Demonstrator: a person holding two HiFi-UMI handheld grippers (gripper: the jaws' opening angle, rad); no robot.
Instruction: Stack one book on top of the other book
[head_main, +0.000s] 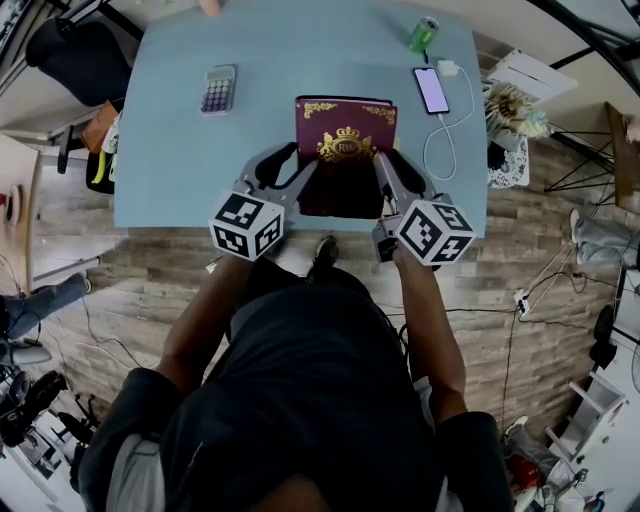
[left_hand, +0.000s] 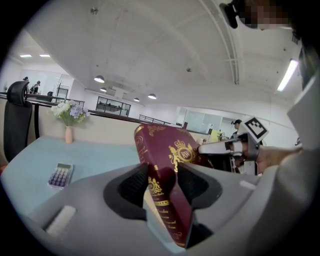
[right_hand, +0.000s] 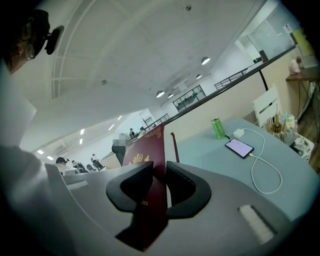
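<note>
A maroon book (head_main: 346, 130) with a gold crown crest is held up off the blue table (head_main: 190, 170) near its front edge, its cover tilted toward me. My left gripper (head_main: 298, 172) is shut on the book's left edge; in the left gripper view the jaws (left_hand: 164, 182) pinch the book (left_hand: 170, 150) at its gold-lettered spine. My right gripper (head_main: 392, 166) is shut on the book's right edge, and the right gripper view shows its jaws (right_hand: 159, 185) clamped on the book (right_hand: 147, 150). A darker maroon shape lies under the held book; whether it is a second book I cannot tell.
A calculator (head_main: 218, 88) lies at the table's left. A phone (head_main: 431, 90) on a white charging cable (head_main: 452, 120) and a green can (head_main: 424, 33) sit at the back right. A vase of flowers (left_hand: 68, 117) stands at the far edge. A black chair (head_main: 80, 55) stands left of the table.
</note>
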